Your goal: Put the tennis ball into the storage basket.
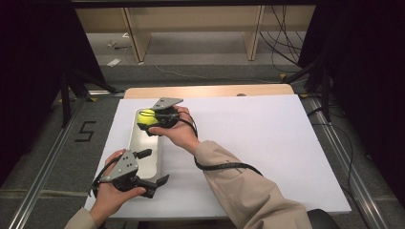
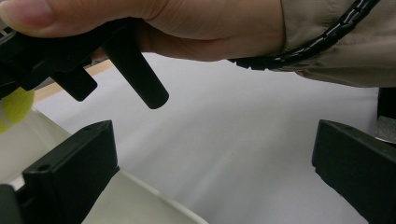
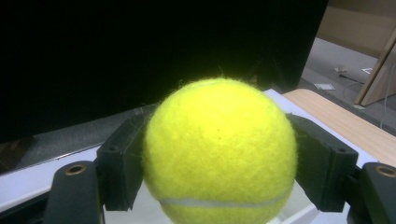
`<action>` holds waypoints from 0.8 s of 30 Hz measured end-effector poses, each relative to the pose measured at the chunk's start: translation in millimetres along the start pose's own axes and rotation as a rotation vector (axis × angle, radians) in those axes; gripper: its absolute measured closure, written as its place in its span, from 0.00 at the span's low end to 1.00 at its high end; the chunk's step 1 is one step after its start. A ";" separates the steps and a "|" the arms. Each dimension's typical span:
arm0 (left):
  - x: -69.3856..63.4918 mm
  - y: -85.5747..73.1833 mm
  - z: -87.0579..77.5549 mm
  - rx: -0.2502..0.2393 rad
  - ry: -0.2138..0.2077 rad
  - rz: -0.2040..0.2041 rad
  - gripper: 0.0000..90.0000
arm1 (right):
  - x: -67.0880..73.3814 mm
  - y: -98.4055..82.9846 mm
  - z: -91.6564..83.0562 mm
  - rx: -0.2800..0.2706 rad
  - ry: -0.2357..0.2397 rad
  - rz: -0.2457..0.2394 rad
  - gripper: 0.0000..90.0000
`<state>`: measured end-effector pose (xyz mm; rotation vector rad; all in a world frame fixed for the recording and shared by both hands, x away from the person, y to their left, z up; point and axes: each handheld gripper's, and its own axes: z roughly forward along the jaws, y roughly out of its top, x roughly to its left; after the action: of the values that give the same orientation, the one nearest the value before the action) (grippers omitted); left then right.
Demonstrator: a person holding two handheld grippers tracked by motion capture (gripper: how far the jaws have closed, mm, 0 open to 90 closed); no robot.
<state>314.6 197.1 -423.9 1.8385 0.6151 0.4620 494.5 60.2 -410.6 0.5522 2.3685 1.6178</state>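
Note:
A yellow tennis ball [image 1: 146,116] [image 3: 219,151] is clamped between the two black jaws of my right gripper [image 1: 147,119] [image 3: 219,163], which is shut on it and held over the far end of a white rectangular tray [image 1: 136,143]. My left gripper [image 1: 155,167] [image 2: 210,163] stands open at the tray's near end, its jaws wide apart with nothing between them. In the left gripper view the tray's rim [image 2: 154,193] runs under one jaw, the ball [image 2: 14,109] peeks in at the far left, and the right hand and its gripper cross the top.
A white sheet [image 1: 267,143] covers the wooden table [image 1: 210,90]; its right half is bare. Metal rails run along both sides of the table. Wooden shelf legs and cables lie on the floor beyond the far edge.

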 end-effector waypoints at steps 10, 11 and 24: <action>0.1 0.0 -0.3 -0.001 0.001 0.000 0.00 | 0.9 -0.1 4.2 0.000 0.002 0.002 0.30; 0.0 0.0 -0.3 -0.001 0.001 0.000 0.00 | 1.2 -0.2 4.4 0.003 0.001 0.003 0.30; -0.1 0.1 -0.3 -0.003 0.000 -0.001 0.00 | 2.8 -0.2 9.1 0.008 0.005 0.002 0.30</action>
<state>314.4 197.2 -423.7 1.8356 0.6146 0.4622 495.5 69.0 -414.1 0.5522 2.3794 1.6134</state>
